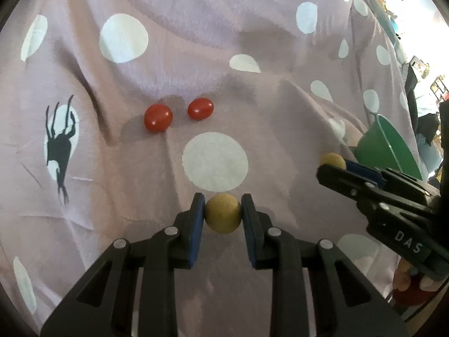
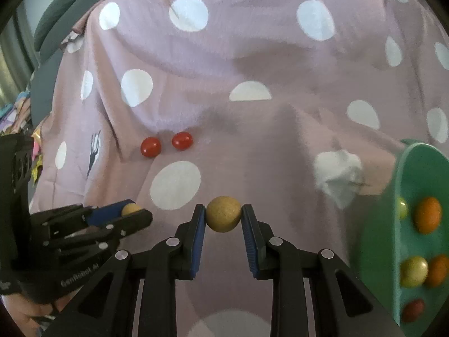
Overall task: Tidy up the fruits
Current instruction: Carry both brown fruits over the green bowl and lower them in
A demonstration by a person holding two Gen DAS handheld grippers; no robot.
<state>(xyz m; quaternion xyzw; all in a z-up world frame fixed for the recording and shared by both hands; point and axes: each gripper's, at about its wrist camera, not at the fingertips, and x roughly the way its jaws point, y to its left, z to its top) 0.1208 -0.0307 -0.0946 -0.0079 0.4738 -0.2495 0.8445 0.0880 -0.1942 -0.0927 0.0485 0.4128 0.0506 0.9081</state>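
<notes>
Rumpled spotted cloth [image 1: 196,42] below; left gripper [image 1: 223,213] and right gripper [image 2: 223,214] each pinching a tan ball — round, could squirt free before green bowl [image 2: 393,224].

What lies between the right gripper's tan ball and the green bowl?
Only spotted cloth with a crumpled white lump, seen in the right wrist view. The right gripper grips its tan ball; the green bowl sits rightward.

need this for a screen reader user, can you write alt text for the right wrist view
The right claw is shut on a tan round fruit above a pink polka-dot cloth. At right, a green bowl holds orange, yellow and red fruits; two red tomatoes lie farther back on the cloth. At left, the left claw grips another tan fruit.
</notes>
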